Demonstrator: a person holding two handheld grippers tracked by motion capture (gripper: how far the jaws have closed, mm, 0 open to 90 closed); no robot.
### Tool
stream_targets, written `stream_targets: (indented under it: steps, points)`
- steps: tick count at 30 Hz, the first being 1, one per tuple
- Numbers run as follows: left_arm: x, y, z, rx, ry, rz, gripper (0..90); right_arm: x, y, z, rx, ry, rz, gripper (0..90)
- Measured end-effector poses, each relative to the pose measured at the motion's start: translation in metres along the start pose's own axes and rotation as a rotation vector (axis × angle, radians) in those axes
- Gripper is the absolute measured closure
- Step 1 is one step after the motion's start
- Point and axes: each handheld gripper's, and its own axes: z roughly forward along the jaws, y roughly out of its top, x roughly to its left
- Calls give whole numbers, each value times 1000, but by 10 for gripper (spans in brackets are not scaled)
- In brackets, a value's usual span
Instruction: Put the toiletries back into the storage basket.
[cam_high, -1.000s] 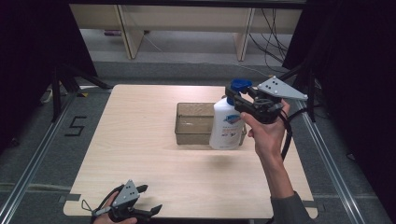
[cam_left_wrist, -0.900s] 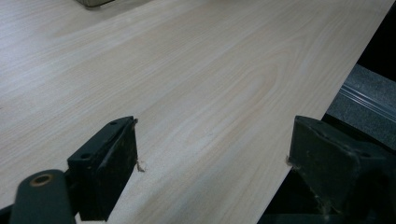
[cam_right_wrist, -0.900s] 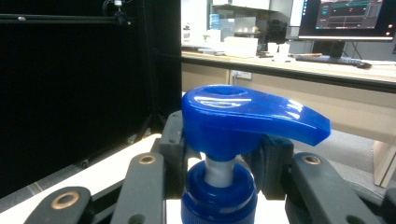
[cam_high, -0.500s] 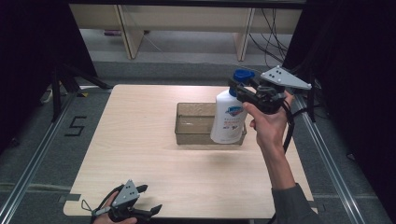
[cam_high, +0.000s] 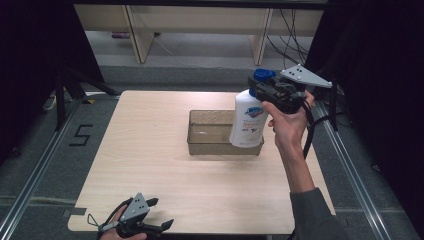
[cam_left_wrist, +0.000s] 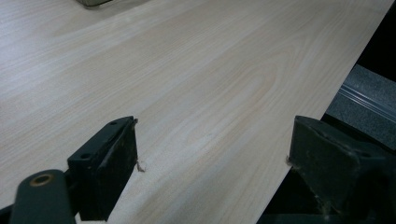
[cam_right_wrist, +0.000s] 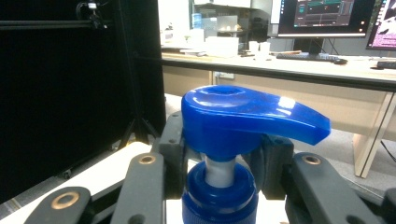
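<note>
1. The right gripper (cam_high: 264, 90) is clamped on the neck of the soap bottle (cam_high: 247, 120), just under the blue pump head (cam_right_wrist: 243, 116), so the bottle hangs upright and can't slip.
2. The bottle is held right of centre in the frame, over the clear bin (cam_high: 212, 132); whether its base touches the bin probably can't be told.
3. The left gripper (cam_high: 160, 227) is parked at the bottom left, jaws spread wide, nothing held.

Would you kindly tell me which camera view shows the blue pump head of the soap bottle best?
The right gripper view: the blue pump head sits close up, its neck clamped between the right tool's jaws. The high view shows it small above the white soap bottle, which hangs over the clear bin.
</note>
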Motion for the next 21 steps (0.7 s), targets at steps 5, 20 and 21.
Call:
stream_targets:
  steps: [5,20,21]
  points:
    - [1,0,0,5,-5,5,149,-7,-3,7,-2,-10,-2,617]
    - [0,0,0,1,1,5,149,-20,-13,26,26,-29,28,616]
    - [0,0,0,1,0,2,149,-21,-14,27,21,-31,13,616]
